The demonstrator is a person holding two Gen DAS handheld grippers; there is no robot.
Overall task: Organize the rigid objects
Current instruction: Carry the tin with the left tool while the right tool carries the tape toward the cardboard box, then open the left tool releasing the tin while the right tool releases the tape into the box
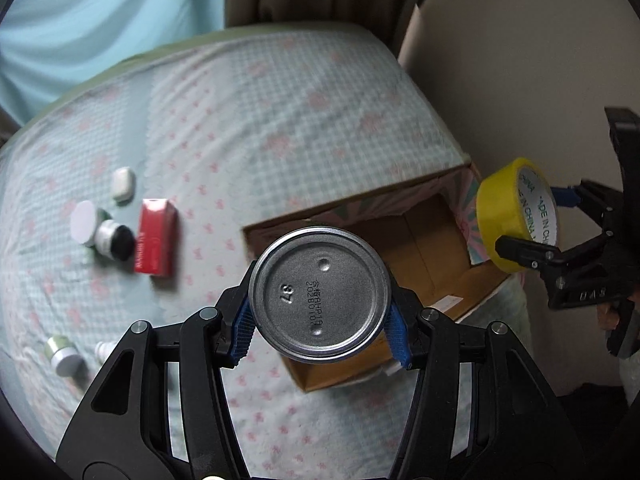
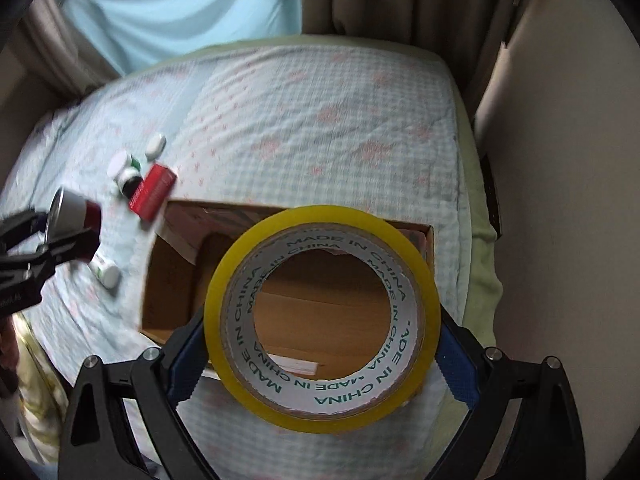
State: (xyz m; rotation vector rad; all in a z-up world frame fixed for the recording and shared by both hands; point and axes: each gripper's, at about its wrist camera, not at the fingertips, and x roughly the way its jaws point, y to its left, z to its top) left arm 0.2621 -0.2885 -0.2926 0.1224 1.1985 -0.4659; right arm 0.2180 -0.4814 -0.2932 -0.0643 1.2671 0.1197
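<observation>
My left gripper (image 1: 320, 330) is shut on a metal can (image 1: 320, 294), its printed base facing the camera, held above the near left edge of an open cardboard box (image 1: 424, 240). My right gripper (image 2: 320, 356) is shut on a yellow tape roll (image 2: 322, 320) and holds it above the same box (image 2: 172, 280). The tape roll also shows in the left wrist view (image 1: 516, 216), at the box's right end. The can also shows in the right wrist view (image 2: 76, 208), left of the box.
On the checked bedspread (image 1: 248, 128) left of the box lie a red carton (image 1: 156, 238), a small black-lidded jar (image 1: 114, 238), a white case (image 1: 122, 184) and a silver-capped bottle (image 1: 62, 354). Curtains and a beige wall stand behind and right of the bed.
</observation>
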